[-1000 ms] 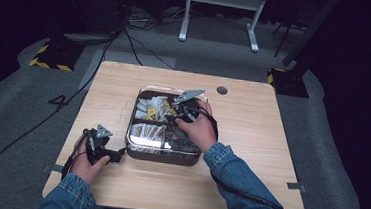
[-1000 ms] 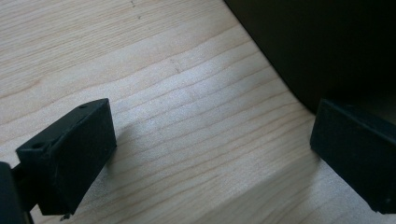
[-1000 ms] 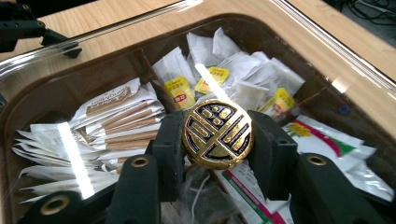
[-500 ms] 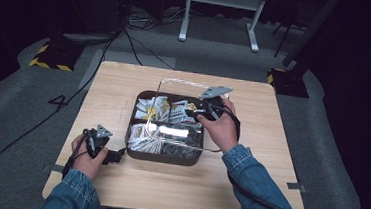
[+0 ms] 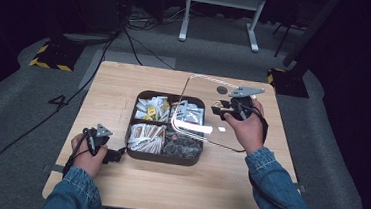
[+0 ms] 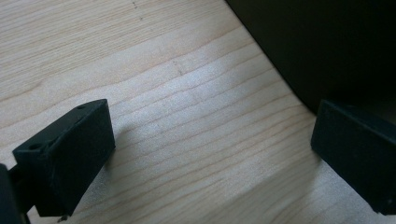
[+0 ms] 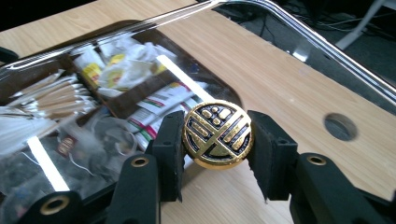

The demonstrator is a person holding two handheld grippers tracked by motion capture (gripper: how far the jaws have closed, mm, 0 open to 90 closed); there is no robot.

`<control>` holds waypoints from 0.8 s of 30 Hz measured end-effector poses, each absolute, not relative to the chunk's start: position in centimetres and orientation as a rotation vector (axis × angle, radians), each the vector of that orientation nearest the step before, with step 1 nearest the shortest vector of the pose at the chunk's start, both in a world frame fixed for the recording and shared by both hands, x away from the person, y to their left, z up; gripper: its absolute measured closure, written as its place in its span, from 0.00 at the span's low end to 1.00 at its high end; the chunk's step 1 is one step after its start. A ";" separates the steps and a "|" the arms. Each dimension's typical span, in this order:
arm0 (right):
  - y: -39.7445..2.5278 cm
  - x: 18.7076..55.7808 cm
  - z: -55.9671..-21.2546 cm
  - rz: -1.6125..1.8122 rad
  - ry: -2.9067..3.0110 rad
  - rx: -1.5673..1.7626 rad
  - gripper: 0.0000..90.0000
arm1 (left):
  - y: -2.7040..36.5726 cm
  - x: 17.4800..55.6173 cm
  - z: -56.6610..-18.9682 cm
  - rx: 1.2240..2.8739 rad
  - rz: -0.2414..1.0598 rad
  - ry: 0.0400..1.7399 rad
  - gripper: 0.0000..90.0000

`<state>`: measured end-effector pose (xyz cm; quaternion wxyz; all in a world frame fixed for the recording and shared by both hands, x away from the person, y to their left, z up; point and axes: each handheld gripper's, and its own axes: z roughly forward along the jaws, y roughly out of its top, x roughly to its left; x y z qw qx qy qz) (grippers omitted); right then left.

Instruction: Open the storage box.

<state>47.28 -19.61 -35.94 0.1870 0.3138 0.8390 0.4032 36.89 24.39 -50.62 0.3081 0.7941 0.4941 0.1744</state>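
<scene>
A dark brown box (image 5: pixel 164 158) with four compartments of tea bags and sachets sits mid-table. Its clear lid (image 5: pixel 199 130) hangs tilted over the box's right half and the table beside it. My right gripper (image 5: pixel 222 107) is shut on the lid's round gold knob (image 7: pixel 217 134); both pads press its sides. Through the lid the sachets (image 7: pixel 116 65) show. My left gripper (image 5: pixel 119 155) rests on the table at the box's front left corner. It is open, with bare wood between its jaws (image 6: pixel 210 149) and the dark box wall (image 6: pixel 317 46) at its right jaw.
The wooden table (image 5: pixel 125 84) has a round cable hole (image 5: pixel 222 90) at the back right, just behind the lid. Cables and a white stand's legs (image 5: pixel 220 17) lie on the grey floor beyond the table.
The right gripper has carried the lid up and to the right, off the box, uncovering the compartments. The left gripper has stayed by the box's front left corner.
</scene>
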 end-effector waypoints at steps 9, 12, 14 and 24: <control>-23.4 47.3 -35.3 1.102 2.317 0.962 0.65 | 24.4 36.9 -50.6 2.100 0.462 1.306 0.00; -24.6 47.3 -35.3 1.090 2.302 0.992 0.65 | 24.4 36.9 -50.6 2.100 0.462 1.307 0.00; -25.2 47.3 -35.3 1.076 2.295 1.007 0.65 | 24.4 36.9 -50.6 2.100 0.462 1.306 0.00; -28.2 47.7 -36.2 1.029 2.266 1.081 0.65 | 24.4 36.8 -50.6 2.096 0.465 1.313 0.00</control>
